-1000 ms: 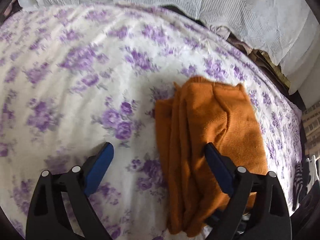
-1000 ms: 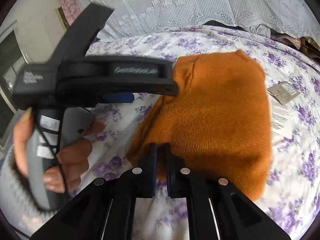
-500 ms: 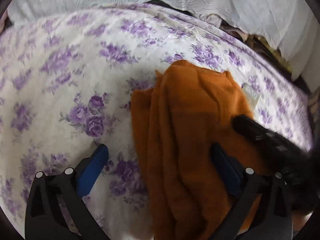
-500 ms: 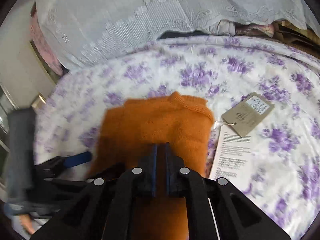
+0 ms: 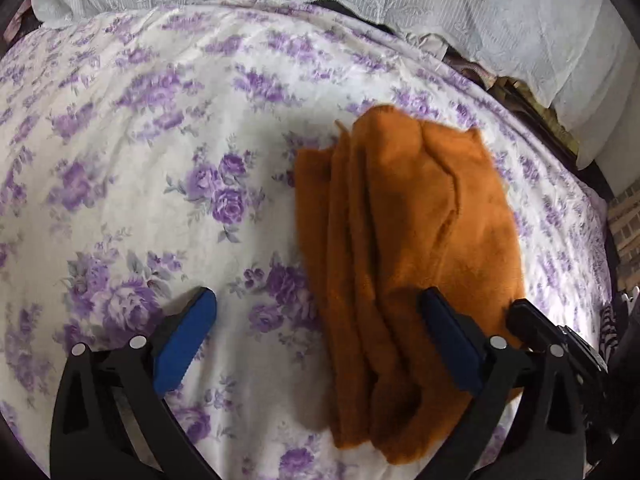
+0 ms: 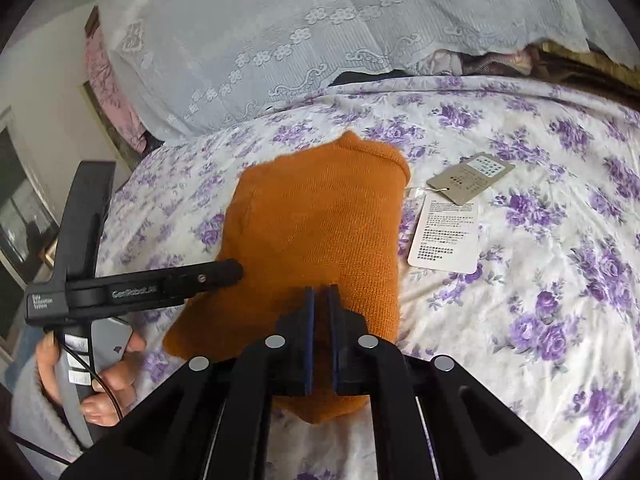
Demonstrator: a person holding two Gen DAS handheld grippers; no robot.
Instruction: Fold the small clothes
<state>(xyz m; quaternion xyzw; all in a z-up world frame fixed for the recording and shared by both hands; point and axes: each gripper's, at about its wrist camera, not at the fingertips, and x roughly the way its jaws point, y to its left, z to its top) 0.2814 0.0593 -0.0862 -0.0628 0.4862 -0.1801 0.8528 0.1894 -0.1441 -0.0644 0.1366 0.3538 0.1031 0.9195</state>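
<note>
On a bed spread with a purple-flowered sheet [image 6: 560, 208] lies an orange knitted garment [image 6: 320, 232], already folded into a narrow stack, its paper tags [image 6: 448, 236] beside it. The left gripper [image 5: 316, 340] has just opened wide and holds nothing. The right gripper [image 6: 321, 320] is closed and empty above the garment. Folding looks nearly finished; perhaps a final tidy remains.

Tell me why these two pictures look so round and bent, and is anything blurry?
Both views are fisheye, with dark corners and a bulging floral bedspread. Left wrist view: orange garment is soft, with blurred edges. Right wrist view: sharper, knit weave and paper tags legible-looking, daylight even, soft shadows.
</note>
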